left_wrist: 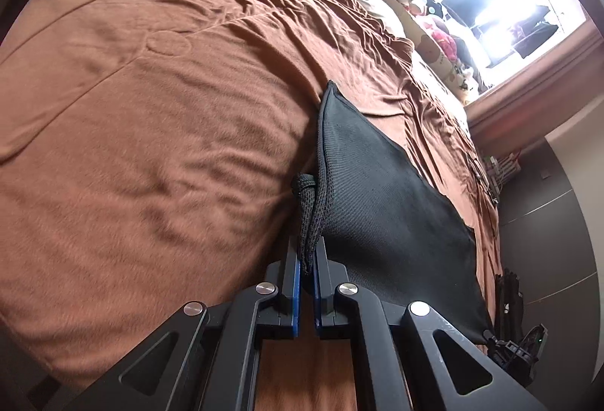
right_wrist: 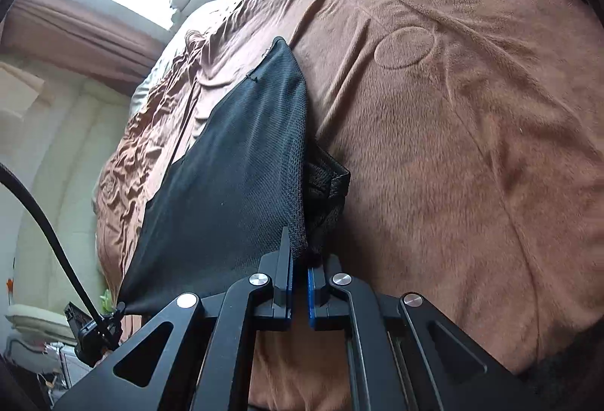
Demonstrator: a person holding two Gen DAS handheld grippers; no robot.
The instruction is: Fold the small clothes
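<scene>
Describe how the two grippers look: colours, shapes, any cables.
Both the left gripper and the right gripper are matte black, with angular linkage arms that have triangular cut-outs and round silver pivot pins. The jaws are narrow, tapered and lined with blue pads. A black cable runs to the far gripper in the right wrist view. No sleeves or hands show.

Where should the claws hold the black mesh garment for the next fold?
Probably at its two near corners, as now. The left claw is shut on one bunched corner of the black mesh garment; the right claw pinches the other. The cloth hangs taut between them over the brown fleece blanket, far corner trailing.
</scene>
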